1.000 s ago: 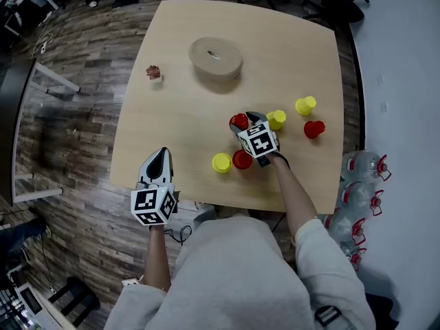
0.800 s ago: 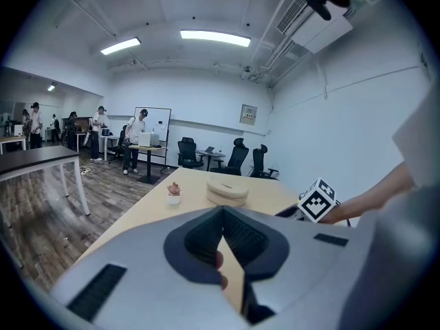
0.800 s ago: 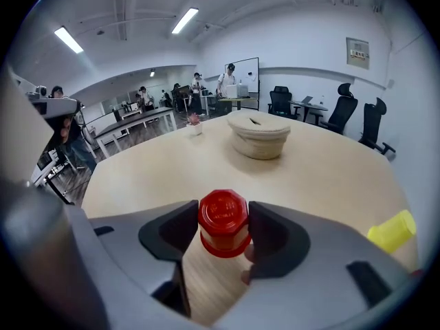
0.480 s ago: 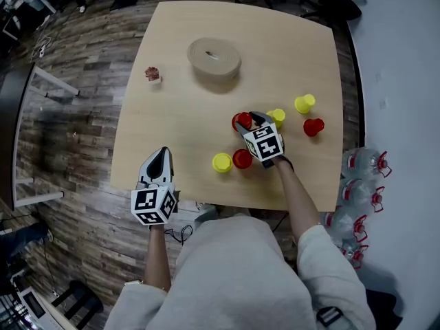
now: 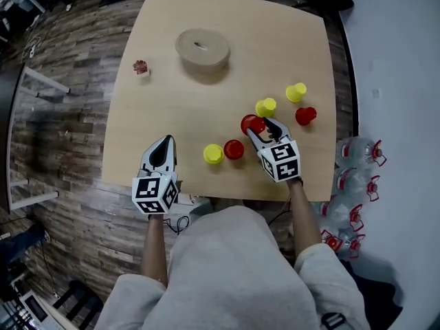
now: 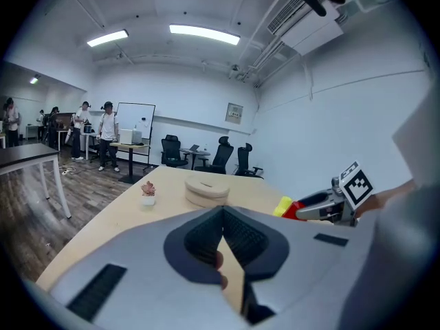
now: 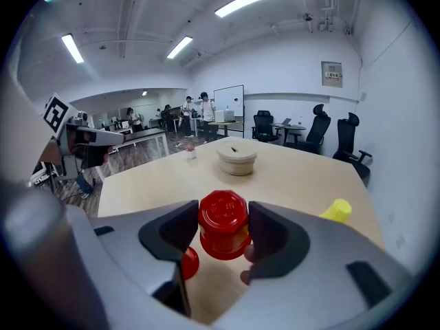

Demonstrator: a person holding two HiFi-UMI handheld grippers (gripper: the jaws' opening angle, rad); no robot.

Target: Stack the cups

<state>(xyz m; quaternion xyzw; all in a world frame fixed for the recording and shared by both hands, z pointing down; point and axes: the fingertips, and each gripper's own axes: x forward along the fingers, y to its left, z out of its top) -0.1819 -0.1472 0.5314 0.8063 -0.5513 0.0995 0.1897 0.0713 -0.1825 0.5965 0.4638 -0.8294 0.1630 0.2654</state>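
My right gripper [image 5: 259,126] is shut on a red cup [image 5: 251,123], upside down and held a little above the table [image 5: 165,102]. In the right gripper view both pads press the red cup [image 7: 223,222] at its sides. Just left of it stand another red cup [image 5: 234,149] and a yellow cup [image 5: 213,154]. Beyond it are two yellow cups [image 5: 265,107] [image 5: 296,92] and a third red cup [image 5: 305,115]. My left gripper [image 5: 163,144] hovers shut and empty at the table's near left edge.
A beige round roll [image 5: 201,47] lies at the far middle of the table, and a small potted plant [image 5: 141,69] at the far left. Water bottles [image 5: 357,184] stand on the floor to the right. Office chairs and people are far behind.
The right gripper closed on the red cup and drew it toward the near right, closer to the yellow cup. The left gripper stayed put.
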